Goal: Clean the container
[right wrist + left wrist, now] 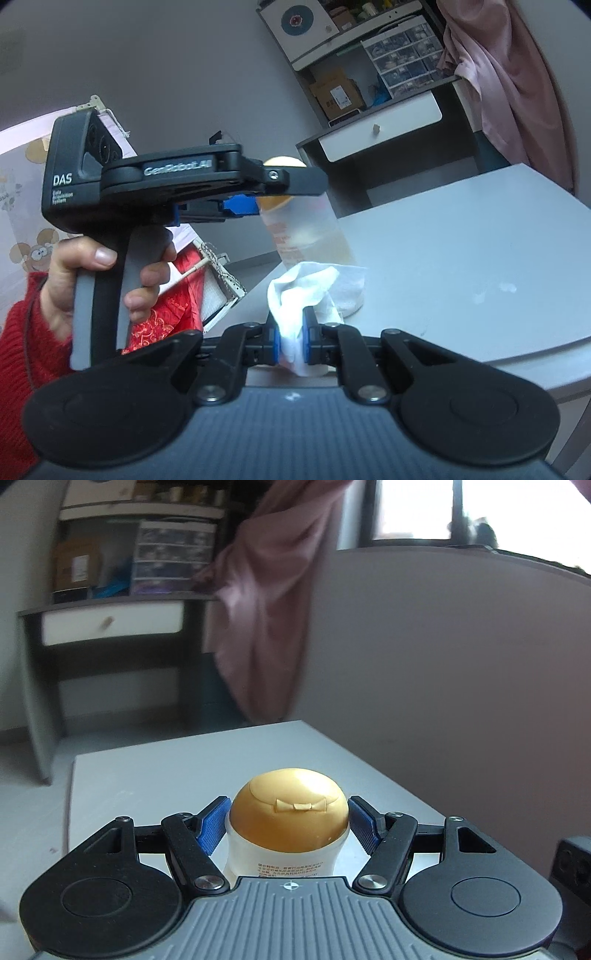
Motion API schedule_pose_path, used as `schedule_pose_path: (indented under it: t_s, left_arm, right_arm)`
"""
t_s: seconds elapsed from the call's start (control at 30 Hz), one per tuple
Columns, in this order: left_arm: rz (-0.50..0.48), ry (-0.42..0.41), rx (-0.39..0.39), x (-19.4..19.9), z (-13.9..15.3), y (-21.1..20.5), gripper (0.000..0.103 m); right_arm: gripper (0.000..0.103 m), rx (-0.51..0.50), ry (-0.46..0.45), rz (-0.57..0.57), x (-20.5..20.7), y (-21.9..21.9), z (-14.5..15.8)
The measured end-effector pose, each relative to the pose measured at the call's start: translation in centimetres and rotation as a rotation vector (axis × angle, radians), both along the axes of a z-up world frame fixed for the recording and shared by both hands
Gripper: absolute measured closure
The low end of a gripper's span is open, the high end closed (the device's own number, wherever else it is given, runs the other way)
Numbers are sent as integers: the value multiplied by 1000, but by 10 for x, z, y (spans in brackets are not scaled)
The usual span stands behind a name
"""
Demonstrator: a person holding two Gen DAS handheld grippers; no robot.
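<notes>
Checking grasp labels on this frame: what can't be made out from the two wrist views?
- Left wrist: bottle base, cut off by the left gripper body; label print too small.
- Right wrist: left gripper's pad contact, hidden by its own finger.
- Right wrist: bottle foot, hidden behind the white cloth in the right gripper.

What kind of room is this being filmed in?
Most likely a bedroom or study at home: a desk with a drawer and cluttered shelves, a pink curtain by a window, and a plain white table.
</notes>
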State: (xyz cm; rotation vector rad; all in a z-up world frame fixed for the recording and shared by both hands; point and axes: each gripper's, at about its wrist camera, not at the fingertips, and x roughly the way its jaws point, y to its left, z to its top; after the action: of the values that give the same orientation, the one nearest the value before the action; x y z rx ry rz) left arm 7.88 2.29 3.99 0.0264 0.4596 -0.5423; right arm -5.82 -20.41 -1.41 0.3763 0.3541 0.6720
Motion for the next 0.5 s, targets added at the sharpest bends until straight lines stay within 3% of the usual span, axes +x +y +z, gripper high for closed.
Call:
schedule_pose_path:
  t_s: [0.2,0.5]
  left_arm:
    - [87,24,-5,-8,14,0,34]
    - [106,17,-11,-4,14,1,34]
  right_arm:
    - [92,13,-27,3,7,2,9]
    - [92,51,-98,14,22,9,32]
